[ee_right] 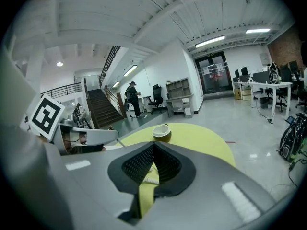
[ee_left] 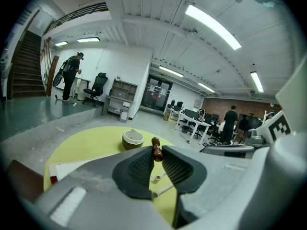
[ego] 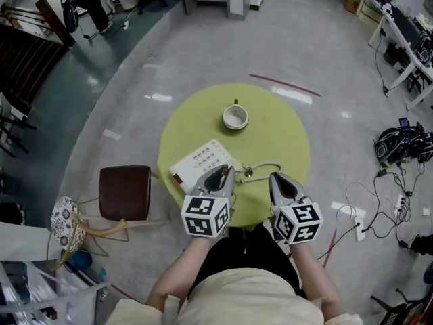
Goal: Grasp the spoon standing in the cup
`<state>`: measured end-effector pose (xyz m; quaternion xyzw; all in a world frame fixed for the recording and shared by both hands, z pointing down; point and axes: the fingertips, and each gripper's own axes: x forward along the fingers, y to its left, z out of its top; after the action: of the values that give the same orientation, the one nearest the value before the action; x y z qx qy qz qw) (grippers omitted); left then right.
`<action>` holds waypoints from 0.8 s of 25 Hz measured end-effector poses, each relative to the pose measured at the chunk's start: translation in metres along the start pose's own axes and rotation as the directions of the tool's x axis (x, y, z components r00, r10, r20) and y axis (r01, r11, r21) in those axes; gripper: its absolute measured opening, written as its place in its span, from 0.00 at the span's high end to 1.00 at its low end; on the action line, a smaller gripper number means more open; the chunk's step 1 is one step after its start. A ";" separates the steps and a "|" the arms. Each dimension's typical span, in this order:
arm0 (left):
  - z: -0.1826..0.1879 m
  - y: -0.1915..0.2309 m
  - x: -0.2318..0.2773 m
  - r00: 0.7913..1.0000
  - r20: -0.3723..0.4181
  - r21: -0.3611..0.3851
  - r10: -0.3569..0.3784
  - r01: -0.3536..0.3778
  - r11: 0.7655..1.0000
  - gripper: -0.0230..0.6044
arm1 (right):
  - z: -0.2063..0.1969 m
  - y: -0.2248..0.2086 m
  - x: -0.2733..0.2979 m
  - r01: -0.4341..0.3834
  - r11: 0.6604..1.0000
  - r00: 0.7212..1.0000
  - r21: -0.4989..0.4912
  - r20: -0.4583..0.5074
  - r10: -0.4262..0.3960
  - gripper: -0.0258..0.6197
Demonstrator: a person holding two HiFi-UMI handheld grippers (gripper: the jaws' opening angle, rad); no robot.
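Observation:
An olive cup [ego: 235,118] with a white inside stands near the far side of the round yellow-green table [ego: 284,134]; no spoon shows in it. My left gripper [ego: 226,171] hovers over the near edge, shut on a brown turned-wood spoon handle [ee_left: 155,147] that sticks up between its pad tips. The rest of the spoon is hidden by the jaws. The cup [ee_left: 133,139] sits well ahead of that gripper [ee_left: 154,150]. My right gripper [ego: 274,177] is beside it, jaws closed with nothing between them [ee_right: 154,147]; the cup [ee_right: 162,132] lies straight ahead.
A white printed sheet [ego: 201,162] lies on the table left of the left gripper. A thin white cable [ego: 267,166] curves across the table between the grippers. A brown chair [ego: 124,191] stands at the table's left. People and desks are far off.

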<state>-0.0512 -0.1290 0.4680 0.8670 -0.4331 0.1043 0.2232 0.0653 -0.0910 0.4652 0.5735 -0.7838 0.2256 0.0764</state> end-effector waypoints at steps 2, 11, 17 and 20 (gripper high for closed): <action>-0.002 0.000 -0.002 1.000 -0.003 0.002 0.000 0.000 1.000 0.87 | -0.001 0.000 -0.001 0.005 1.000 1.000 0.005 0.002 -0.005 0.96; -0.006 -0.004 -0.008 1.000 -0.008 0.018 -0.001 0.002 1.000 0.87 | -0.006 0.004 -0.007 -0.002 1.000 1.000 0.013 0.002 0.001 0.96; -0.010 -0.006 -0.011 1.000 -0.015 0.024 0.002 -0.002 1.000 0.87 | -0.009 0.004 -0.011 0.007 1.000 1.000 0.007 0.001 -0.007 0.96; -0.013 -0.006 -0.012 1.000 -0.016 0.018 0.009 -0.008 1.000 0.87 | -0.011 0.001 -0.012 0.013 1.000 1.000 0.010 0.000 -0.013 0.96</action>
<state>-0.0538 -0.1113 0.4734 0.8663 -0.4340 0.1160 0.2186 0.0666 -0.0750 0.4699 0.5791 -0.7788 0.2291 0.0750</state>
